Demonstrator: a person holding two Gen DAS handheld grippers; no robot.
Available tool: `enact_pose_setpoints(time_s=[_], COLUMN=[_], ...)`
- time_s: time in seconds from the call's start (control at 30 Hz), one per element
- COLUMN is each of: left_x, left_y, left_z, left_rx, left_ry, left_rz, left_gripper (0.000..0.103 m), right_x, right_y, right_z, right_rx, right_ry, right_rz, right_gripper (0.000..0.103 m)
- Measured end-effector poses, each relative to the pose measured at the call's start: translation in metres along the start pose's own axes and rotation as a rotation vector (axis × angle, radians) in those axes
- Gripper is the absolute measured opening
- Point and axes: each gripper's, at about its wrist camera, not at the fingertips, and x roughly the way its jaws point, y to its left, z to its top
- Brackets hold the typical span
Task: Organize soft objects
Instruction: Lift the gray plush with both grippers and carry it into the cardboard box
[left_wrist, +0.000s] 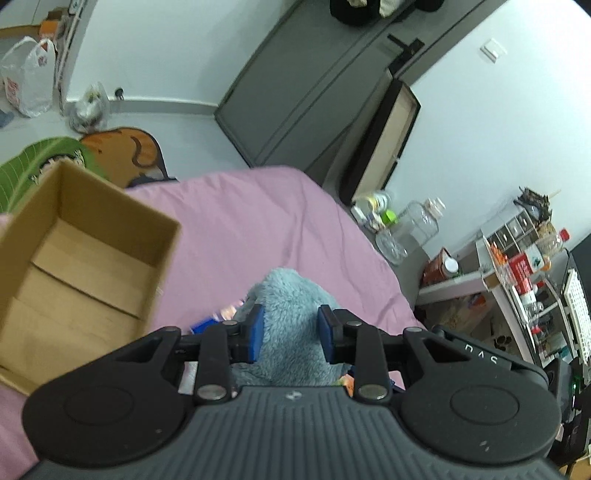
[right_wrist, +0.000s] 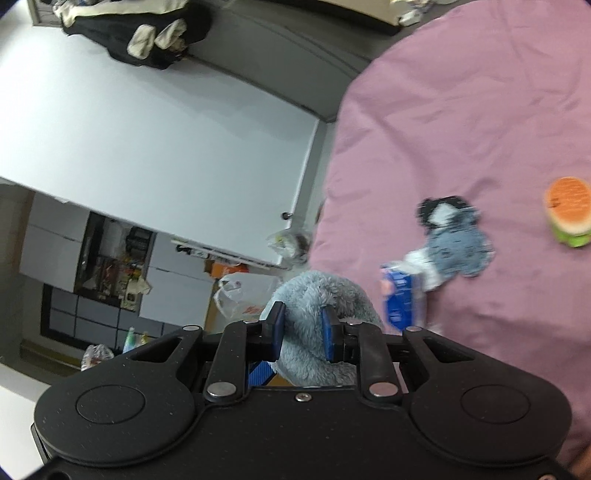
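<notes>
Left gripper (left_wrist: 290, 332) & right gripper (right_wrist: 303, 334) both clamped on grey-blue plush (left_wrist: 291, 295), lifted over pink bed (left_wrist: 258, 221) beside empty cardboard box (left_wrist: 85, 266). Plush shape hidden by grippers. Blue packet (right_wrist: 400, 299) & denim toy (right_wrist: 458, 243) blurred.

Both fisheye views are evenly and fairly brightly lit by soft, cool-white light, with no hard shadows and no strong glare; its source cannot be told. In the left wrist view the white wall (left_wrist: 476, 122) reads pale blue, and the cardboard box (left_wrist: 77, 273) at 9 o'clock is smeared by motion blur, its edges soft. The door (left_wrist: 295, 96) at 12 o'clock bends with the lens. Dark vignette corners show at 1 o'clock. In the right wrist view the whole room is tilted and curved; the small toys on the pink bed sheet (right_wrist: 480, 122) at 3 o'clock are streaked and blocky, notably the orange plush (right_wrist: 569, 210). Each hand-held gripper (left_wrist: 291, 332) body stays sharp, with faint sheen on its rivets.
</notes>
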Motion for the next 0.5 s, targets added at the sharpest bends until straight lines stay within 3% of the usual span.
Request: enact_pose_setpoints(time_s=[0.5], left_x=[-0.036], left_y=[0.05], left_z=[0.041], left_rx=[-0.047], left_ry=[-0.073], left_rz=[0.048], left_gripper=[0.03], right_x=[0.058], right_y=[0.052], right_z=[-0.028], right_rx=[-0.024], right_ry=[0.073], right_rz=[0.066], right_gripper=[0.021])
